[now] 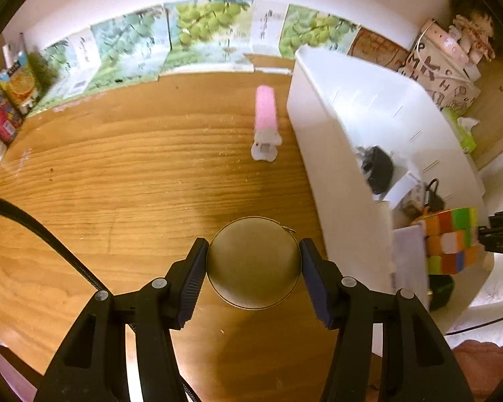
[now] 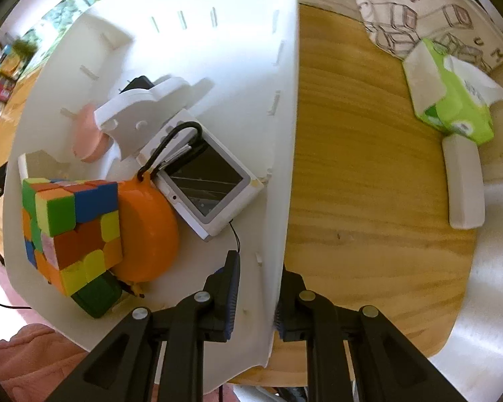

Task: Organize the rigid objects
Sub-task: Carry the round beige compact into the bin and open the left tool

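Observation:
My left gripper (image 1: pixel 253 264) is shut on a round brass-coloured tin (image 1: pixel 253 263), its pads against both sides, over the wooden table (image 1: pixel 117 184). A pink and white clip-shaped object (image 1: pixel 266 120) lies further ahead on the table, left of the white bin (image 1: pixel 318 140). My right gripper (image 2: pixel 256 288) is shut on the bin's near wall (image 2: pixel 278 167), one finger inside and one outside. Inside the bin are a colourful puzzle cube (image 2: pixel 70 231), an orange case (image 2: pixel 147 231) with a black carabiner, a white device with a dark screen (image 2: pixel 211 181), a white plastic piece (image 2: pixel 144 107) and a green block (image 2: pixel 97 294).
Fruit-print cartons (image 1: pixel 198 37) line the table's far edge, and juice boxes (image 1: pixel 16 83) stand at the far left. Right of the bin lie a green tissue pack (image 2: pixel 452 100), a white oblong case (image 2: pixel 464 181) and a printed bag (image 2: pixel 429 10).

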`<state>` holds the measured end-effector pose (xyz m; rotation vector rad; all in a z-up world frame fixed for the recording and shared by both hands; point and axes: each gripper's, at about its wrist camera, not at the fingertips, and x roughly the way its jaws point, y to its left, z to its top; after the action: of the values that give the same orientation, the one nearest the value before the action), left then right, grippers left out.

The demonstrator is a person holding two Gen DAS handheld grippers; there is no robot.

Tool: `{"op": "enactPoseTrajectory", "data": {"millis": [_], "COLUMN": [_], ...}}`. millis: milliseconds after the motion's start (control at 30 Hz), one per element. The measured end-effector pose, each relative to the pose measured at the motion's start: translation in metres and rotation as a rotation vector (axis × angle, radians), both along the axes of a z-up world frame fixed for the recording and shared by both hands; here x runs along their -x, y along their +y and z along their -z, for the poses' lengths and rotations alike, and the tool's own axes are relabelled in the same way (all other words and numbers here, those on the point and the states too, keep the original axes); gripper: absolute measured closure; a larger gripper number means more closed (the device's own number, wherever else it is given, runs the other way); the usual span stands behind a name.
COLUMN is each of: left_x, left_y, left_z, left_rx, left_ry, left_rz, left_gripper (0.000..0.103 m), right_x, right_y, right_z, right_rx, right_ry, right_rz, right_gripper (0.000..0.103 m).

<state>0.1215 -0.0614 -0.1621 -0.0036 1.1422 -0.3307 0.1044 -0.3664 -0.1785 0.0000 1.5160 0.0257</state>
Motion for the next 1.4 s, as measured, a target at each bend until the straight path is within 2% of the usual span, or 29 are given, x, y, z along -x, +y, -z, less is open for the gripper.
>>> {"op": "enactPoseTrajectory", "data": {"millis": [200, 600, 933, 1400], "left_x": [0.013, 0.017, 0.0, -0.01], "left_y": [-0.012, -0.066, -0.118, -0.156], "left_z": [-0.028, -0.069, -0.078, -0.082], "left_rx": [-0.004, 0.078, 0.111, 0.064], "left_ry": [-0.062, -0.163, -0.187, -0.175], "left_rz": [-0.02, 0.001, 0.002, 0.038], "left_gripper": [0.044, 0.044, 0.044, 0.044], "right_x": [0.001, 0.0, 0.004, 0.009], "right_y": [0.006, 0.016, 0.018, 0.002], "right_z": [-0.002, -0.007, -0.006, -0.007], "right_rx": [-0.015, -0.023, -0.037, -0.083], "right_ry": [-0.008, -0.018, -0.032, -0.074], "right_rz": [-0.076, -0.184, -0.222, -0.188], "right_gripper": [0.085, 0.085, 0.085, 0.087]}}
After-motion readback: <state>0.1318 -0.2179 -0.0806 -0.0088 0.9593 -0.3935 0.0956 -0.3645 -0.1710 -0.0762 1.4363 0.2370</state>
